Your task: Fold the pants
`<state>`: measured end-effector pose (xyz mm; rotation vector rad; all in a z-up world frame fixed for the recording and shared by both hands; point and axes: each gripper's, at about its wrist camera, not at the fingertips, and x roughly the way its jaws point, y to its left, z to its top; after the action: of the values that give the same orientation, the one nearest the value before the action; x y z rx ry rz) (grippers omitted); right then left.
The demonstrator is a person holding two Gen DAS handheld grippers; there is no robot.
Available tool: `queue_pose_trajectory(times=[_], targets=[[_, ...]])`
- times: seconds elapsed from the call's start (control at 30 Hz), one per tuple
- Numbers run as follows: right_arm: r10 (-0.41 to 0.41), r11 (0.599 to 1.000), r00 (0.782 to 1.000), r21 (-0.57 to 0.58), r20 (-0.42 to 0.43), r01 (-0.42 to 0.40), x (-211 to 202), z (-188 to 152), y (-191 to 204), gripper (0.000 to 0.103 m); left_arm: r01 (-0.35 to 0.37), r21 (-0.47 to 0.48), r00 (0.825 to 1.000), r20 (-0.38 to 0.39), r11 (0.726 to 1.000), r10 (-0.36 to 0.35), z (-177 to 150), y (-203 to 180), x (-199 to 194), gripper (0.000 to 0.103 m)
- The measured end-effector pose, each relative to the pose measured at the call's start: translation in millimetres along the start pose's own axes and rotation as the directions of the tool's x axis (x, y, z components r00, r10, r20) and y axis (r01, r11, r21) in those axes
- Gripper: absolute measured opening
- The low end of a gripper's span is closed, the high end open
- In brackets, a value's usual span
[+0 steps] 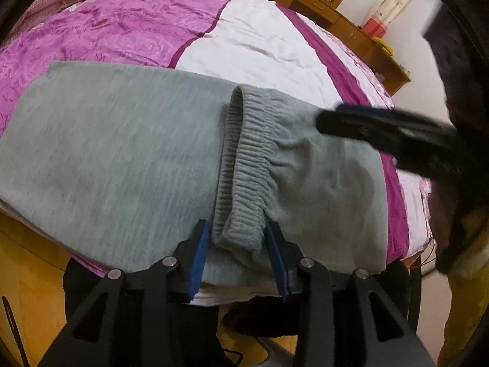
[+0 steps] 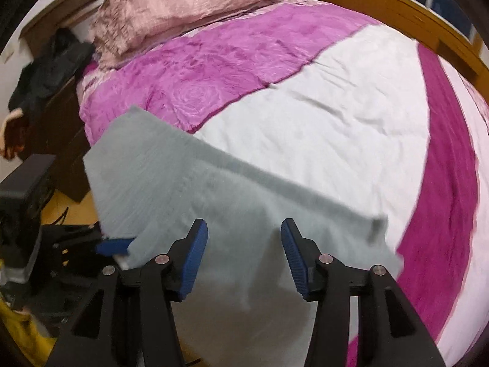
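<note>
Pants (image 1: 122, 153) lie lengthwise along the bed's near edge (waistband (image 1: 241, 165) between loosened left fingers (image 1: 198, 250)).

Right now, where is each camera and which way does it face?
Left wrist: on the left tool, facing down at the grey knit pants; its blue pads straddle the ribbed waistband.
Right wrist: on the right tool, open above the pants.
Shared: pants, pink-and-white bedspread.

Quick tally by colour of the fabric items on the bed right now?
Grey: 1, the pants
Dusty pink: 1, the folded quilt near the headboard
Magenta and white: 1, the bedspread
Total: 3
</note>
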<state>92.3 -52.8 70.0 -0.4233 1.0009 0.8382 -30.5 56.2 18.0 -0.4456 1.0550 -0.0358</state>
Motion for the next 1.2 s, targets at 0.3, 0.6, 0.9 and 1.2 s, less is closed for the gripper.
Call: queue_pose_trajectory(times=[0.3, 0.6, 0.9, 1.2], targets=[[0.051, 0.992, 0.991, -0.105, -0.120, -0.063, 55, 17, -4, 0.044, -0.027, 0.021, 1.000, -0.005, 0.999, 0.027, -1, -3, 5, 0.040], [0.046, 0.995, 0.997, -0.087, -0.060, -0.052, 60, 4, -4, 0.044, -0.046, 0.010, 0.999, -0.014, 0.999, 0.047, 2, -6, 7, 0.040], [0.017, 0.999, 1.000, -0.042, 0.017, -0.016, 48, -6, 3, 0.013, -0.054, 0.034, 0.998, 0.027, 0.998, 0.053, -3, -10, -3, 0.025], [0.014, 1.000, 0.994, 0.017, 0.112, -0.016, 19, -14, 1, 0.000, -0.025, 0.048, 0.998, 0.064, 0.999, 0.022, -7, -13, -17, 0.015]])
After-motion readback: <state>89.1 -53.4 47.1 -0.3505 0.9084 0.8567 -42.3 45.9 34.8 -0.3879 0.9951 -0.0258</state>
